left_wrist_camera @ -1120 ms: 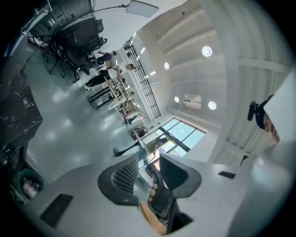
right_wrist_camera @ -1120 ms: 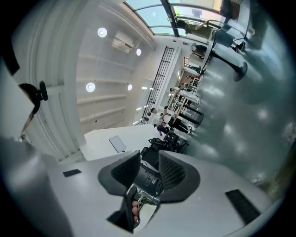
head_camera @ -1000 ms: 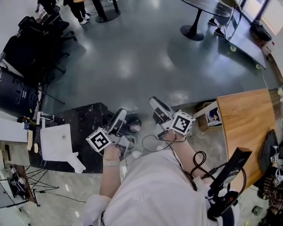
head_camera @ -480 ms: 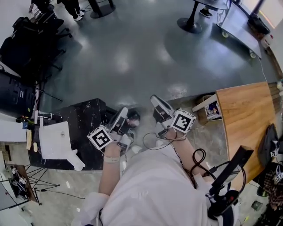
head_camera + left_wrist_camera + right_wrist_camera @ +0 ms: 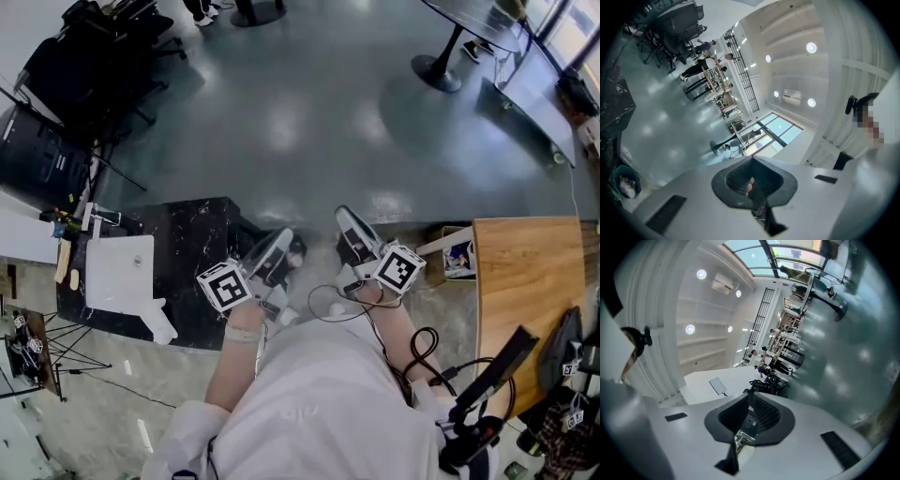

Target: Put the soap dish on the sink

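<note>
1. While pointing level, the white left gripper (image 5: pixel 284 236) and white right gripper (image 5: pixel 345 217) are pressing their jaws together, empty.
2. What seems to be the small tan oblong soap dish (image 5: pixel 63 265) is lying just beside the white rectangular sink (image 5: pixel 112 286) on the black marble counter (image 5: pixel 192 258).

Big open office-lab hall, glossy grey floor (image 5: pixel 309 122), black office chairs (image 5: pixel 84 66) far left, round pedestal table (image 5: pixel 459 28), wooden desk (image 5: pixel 525 272), high white ceiling with spotlights (image 5: pixel 811 47), tall windows (image 5: pixel 780 129)

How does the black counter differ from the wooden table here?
The counter is black and marbled; the table is pale wood. The counter lies at the person's left and bears a white sink; the table lies at the right, with no sink. Both have flat tops.
</note>
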{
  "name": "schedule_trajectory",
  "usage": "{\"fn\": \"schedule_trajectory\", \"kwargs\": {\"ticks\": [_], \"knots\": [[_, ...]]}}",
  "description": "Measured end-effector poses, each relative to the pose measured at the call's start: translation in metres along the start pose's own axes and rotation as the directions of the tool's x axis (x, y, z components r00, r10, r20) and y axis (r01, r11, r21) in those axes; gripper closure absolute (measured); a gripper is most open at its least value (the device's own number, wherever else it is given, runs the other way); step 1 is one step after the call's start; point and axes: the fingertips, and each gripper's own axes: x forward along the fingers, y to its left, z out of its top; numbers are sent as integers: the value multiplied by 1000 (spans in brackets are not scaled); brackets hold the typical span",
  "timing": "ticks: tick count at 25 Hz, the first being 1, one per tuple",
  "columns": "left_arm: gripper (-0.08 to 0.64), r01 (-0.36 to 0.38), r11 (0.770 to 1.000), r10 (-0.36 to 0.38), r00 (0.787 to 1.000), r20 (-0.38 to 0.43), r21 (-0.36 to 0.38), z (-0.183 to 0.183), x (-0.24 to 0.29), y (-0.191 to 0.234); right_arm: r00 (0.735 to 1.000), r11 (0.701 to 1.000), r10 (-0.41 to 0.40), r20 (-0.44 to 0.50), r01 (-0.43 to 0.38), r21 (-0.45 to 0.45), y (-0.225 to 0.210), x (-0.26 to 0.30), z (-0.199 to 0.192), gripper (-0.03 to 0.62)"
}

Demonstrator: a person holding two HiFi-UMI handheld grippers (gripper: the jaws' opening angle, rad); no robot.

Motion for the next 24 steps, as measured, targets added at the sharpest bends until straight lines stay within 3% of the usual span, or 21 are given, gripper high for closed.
{"fn": "schedule_trajectory", "kwargs": {"ticks": [2, 7, 13, 17, 20, 24], "knots": [[552, 4, 1000, -4, 1000, 2, -3, 1, 1, 0, 1000, 999, -16, -11, 16, -44, -1, 1, 0, 543], [552, 31, 999, -30, 999, 16, -35, 0, 2, -1, 1000, 1000, 4, 3, -4, 14, -2, 1, 1, 543], [554, 33, 999, -33, 999, 10, -38, -11, 1, 6, 1000, 1000, 4, -5, -4, 11, -8, -6, -10, 543], [554, 28, 996, -27, 1000, 13, -88, -16, -1, 5, 1000, 1000, -5, -12, 5, 20, -6, -8, -10, 543], [554, 21, 998, -21, 1000, 0, -64, -19, -2, 5, 1000, 1000, -6, -17, 6, 22, -7, -8, -11, 543], [554, 20, 991, -20, 1000, 1, -132, -25, -7, 7, 1000, 1000, -12, -18, 12, 18, -6, -7, -13, 543]]}}
